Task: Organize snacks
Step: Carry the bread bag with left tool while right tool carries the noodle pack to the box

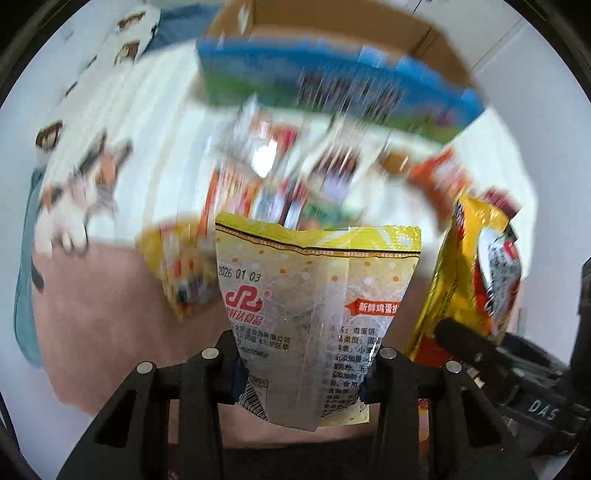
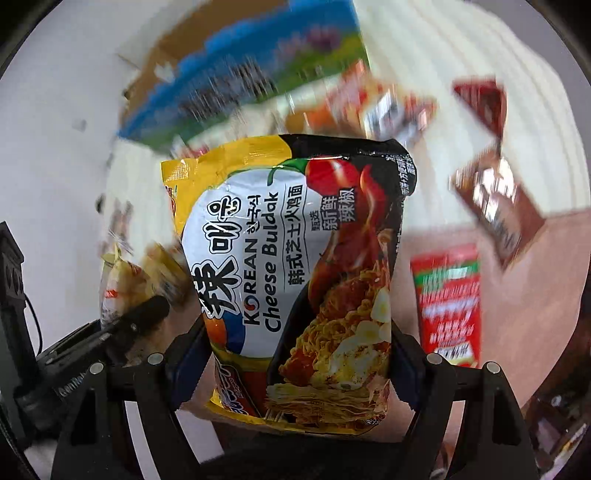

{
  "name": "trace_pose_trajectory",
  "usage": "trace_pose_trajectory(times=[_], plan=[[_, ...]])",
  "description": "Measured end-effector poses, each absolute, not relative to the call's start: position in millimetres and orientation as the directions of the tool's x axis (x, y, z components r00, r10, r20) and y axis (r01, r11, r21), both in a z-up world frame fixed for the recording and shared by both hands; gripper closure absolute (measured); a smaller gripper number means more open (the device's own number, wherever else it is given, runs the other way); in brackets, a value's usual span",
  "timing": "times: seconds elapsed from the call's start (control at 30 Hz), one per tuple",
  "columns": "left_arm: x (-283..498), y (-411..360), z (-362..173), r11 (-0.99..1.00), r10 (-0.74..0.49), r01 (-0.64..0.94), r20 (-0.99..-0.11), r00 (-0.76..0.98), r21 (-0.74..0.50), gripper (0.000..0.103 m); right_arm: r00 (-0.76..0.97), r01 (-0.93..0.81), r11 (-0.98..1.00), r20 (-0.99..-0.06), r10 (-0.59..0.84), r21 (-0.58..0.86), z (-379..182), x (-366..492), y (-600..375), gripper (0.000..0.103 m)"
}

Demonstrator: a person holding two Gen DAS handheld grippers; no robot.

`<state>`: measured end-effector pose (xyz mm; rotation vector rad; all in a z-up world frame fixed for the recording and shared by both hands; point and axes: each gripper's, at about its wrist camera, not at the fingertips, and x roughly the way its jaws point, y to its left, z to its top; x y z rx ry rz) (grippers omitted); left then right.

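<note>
L gripper [image 1: 306, 363] is clenched on a yellow-and-clear egg cracker packet [image 1: 314, 314], held upright w/ its crimped top edge up, date stamp 2026 01 03 legible; jaws pinch the packet's lower sides. R gripper [image 2: 295, 354] is clenched on a Korean Cheese Buldak noodle pack [image 2: 295, 277], black/yellow/white, print running sideways, jaws on both its long edges. In L view the noodle pack shows at far right, just beside the cracker packet, w/ the R gripper's black body below it. Both packs are held above the bed; everything past them is motion-blurred. Bed surface is white ribbed fabric [image 1: 155, 147] w/ a pink blanket [image 1: 103, 332] nearer the cameras. Toward the far edge sits an open cardboard box [image 1: 332, 26] w/ a blue-and-green printed side, and a loose pile of mixed snack packets [image 1: 280, 166] lies just in front of it. In R view a red packet [image 2: 448, 302] rests on the pink blanket at right, a brown wrapper [image 2: 498, 210] beyond it.
</note>
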<state>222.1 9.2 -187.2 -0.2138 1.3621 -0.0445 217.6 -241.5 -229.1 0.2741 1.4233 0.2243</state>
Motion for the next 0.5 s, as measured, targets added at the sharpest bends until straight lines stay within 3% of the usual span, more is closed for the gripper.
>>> trace_pose_trajectory(times=[0.27,0.5], plan=[[284,1,-126,0.972,-0.204,-0.038,-0.916,0.346,-0.231,0.063,0.327,-0.054,0.918,-0.861,0.389,0.393,-132,294,-243,0.018],[396,12,-112,0.968,-0.213,-0.053,-0.913,0.347,-0.246,0.063,0.393,-0.094,0.935,-0.850,0.351,0.342,-114,396,-220,0.018]])
